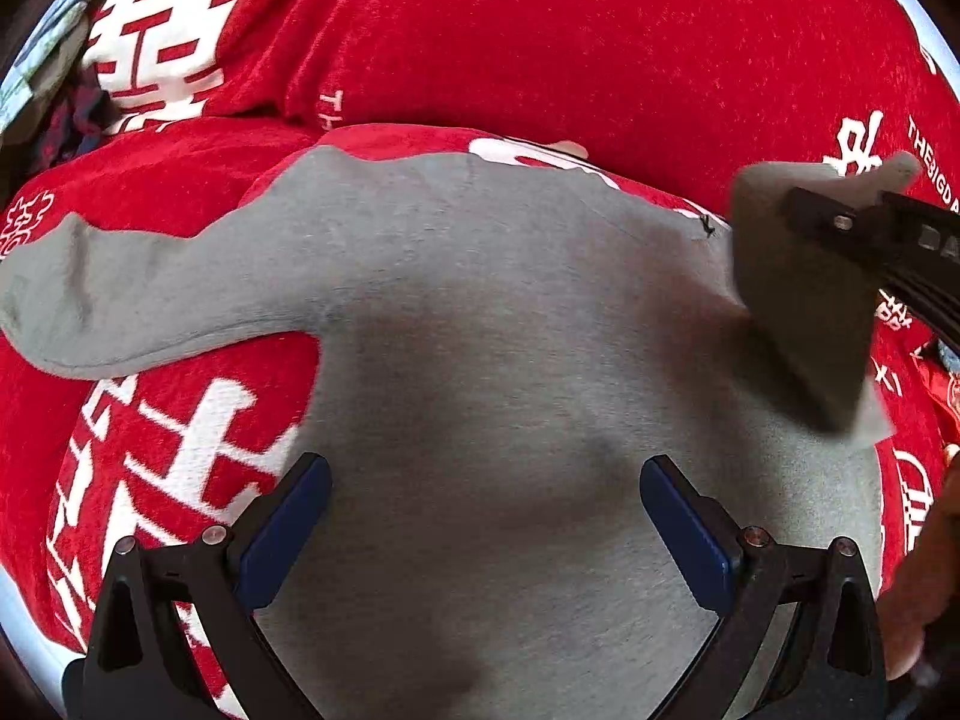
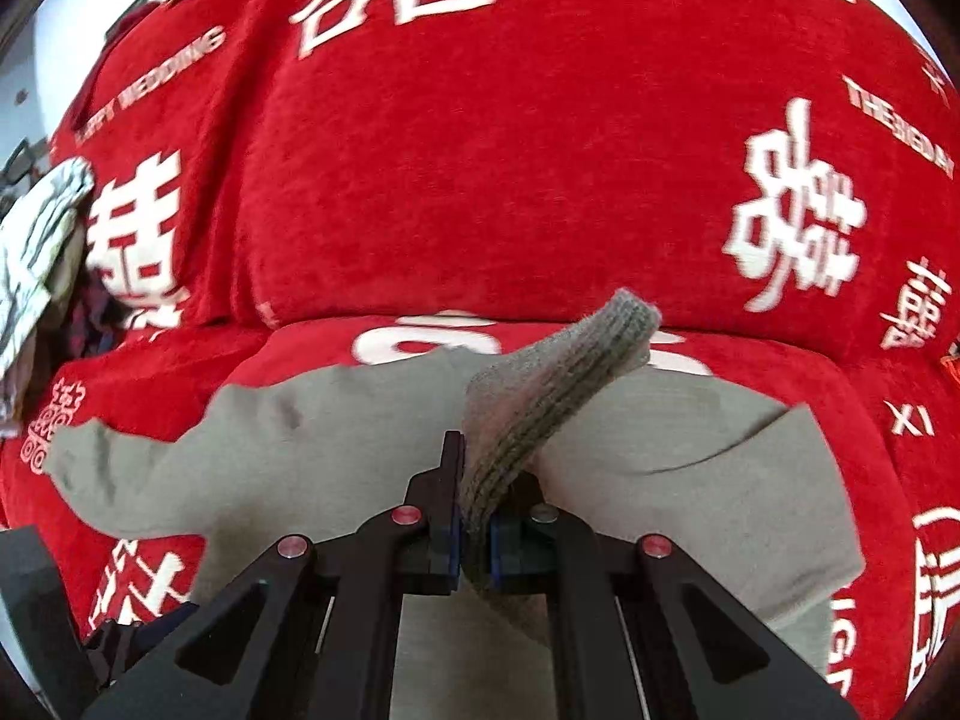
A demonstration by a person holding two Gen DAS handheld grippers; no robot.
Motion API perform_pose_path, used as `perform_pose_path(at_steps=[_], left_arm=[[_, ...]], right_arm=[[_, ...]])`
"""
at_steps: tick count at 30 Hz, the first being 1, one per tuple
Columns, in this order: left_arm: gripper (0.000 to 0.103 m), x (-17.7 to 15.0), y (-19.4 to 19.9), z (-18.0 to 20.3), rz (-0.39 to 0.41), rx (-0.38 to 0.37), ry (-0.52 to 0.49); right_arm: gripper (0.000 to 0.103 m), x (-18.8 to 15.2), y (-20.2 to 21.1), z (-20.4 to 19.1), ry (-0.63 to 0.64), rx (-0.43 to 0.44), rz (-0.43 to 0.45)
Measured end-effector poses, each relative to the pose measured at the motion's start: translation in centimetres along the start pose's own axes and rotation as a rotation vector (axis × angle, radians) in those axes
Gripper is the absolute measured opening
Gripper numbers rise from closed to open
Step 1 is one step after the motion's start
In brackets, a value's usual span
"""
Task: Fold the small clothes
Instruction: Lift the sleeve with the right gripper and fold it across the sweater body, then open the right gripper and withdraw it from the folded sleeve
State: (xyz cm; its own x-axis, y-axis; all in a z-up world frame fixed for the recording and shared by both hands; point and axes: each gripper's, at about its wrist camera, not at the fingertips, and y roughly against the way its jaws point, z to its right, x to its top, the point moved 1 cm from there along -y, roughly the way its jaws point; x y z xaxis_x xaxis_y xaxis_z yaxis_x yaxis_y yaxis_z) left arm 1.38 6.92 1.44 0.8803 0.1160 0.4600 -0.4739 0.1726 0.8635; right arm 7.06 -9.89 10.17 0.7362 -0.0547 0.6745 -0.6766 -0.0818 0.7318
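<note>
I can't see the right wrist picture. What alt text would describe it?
The right gripper, jaws shut, pinches the ribbed cuff of a grey top and lifts it. The rest of the top lies flat on a red blanket printed with white Chinese characters, its other sleeve stretched out to the left.

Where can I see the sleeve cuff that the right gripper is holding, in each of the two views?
Left wrist view: the ribbed cuff is at the right edge, lifted, pinched by the right gripper.
Right wrist view: low centre, rising from between the closed fingers.
Shared landmark: the other sleeve lying flat at left.
</note>
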Motion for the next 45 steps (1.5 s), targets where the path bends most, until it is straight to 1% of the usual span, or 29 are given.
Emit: perform_pose_path(at_steps=[4,8,12,23,26,27,29,31,33,35,38,41,42,45], left_arm=[[0.103,-0.2,0.4,-1.1,0.006,-0.004,0.016],[0.103,-0.4,0.4,-2.3,0.001,-0.005,0.040],[0.103,-0.5,0.1,-3.0,-0.008,-0.007,0.062],[0.103,-0.8,0.2,-2.9,-0.012,0.009,0.057],[0.103,-0.9,0.4,-2.8,-0.014,0.015,0.057],[0.103,-0.9,0.4,-2.8,-0.015,0.016,0.058],[0.103,-1.0,0.7,-2.8,-0.016,0.018,0.060],[0.103,-0.9,1.2,-2.7,-0.007,0.021,0.057],[0.103,-0.5,1.9,-2.4,0.012,0.026,0.052],[0.103,-0.1,2.6,-2.1,0.028,0.026,0.048],[0.103,0.6,3.5,-1.1,0.051,0.026,0.038],[0.103,0.9,4.0,0.1,0.063,0.015,0.024],[0.103,0.9,4.3,0.7,0.069,0.015,0.013],[0.103,0.8,4.2,2.4,0.067,0.005,-0.030]], right_arm=[[0.007,-0.2,-0.7,-2.5,0.031,0.031,-0.018],[0.007,-0.9,-1.3,-4.2,0.058,0.064,-0.042],[0.007,-1.7,-1.9,-5.5,0.087,0.077,-0.066],[0.006,-3.6,-3.0,-6.7,0.125,0.095,-0.133],[0.008,-4.2,-4.1,-6.2,0.110,0.122,-0.207],[0.010,-4.3,-4.2,-6.0,0.102,0.133,-0.219],[0.021,-4.5,-4.2,-5.5,0.084,0.162,-0.239],[0.047,-4.4,-3.5,-5.1,0.087,0.182,-0.225],[0.061,-4.0,-2.0,-4.1,0.084,0.195,-0.179],[0.062,-3.5,-0.6,-2.4,0.059,0.207,-0.133],[0.062,-3.0,0.6,0.4,-0.002,0.234,-0.105],[0.062,-3.1,1.1,3.9,-0.065,0.195,-0.082],[0.062,-3.2,0.9,4.6,-0.080,0.186,-0.087],[0.062,-4.3,-0.6,6.3,-0.099,0.115,-0.135]])
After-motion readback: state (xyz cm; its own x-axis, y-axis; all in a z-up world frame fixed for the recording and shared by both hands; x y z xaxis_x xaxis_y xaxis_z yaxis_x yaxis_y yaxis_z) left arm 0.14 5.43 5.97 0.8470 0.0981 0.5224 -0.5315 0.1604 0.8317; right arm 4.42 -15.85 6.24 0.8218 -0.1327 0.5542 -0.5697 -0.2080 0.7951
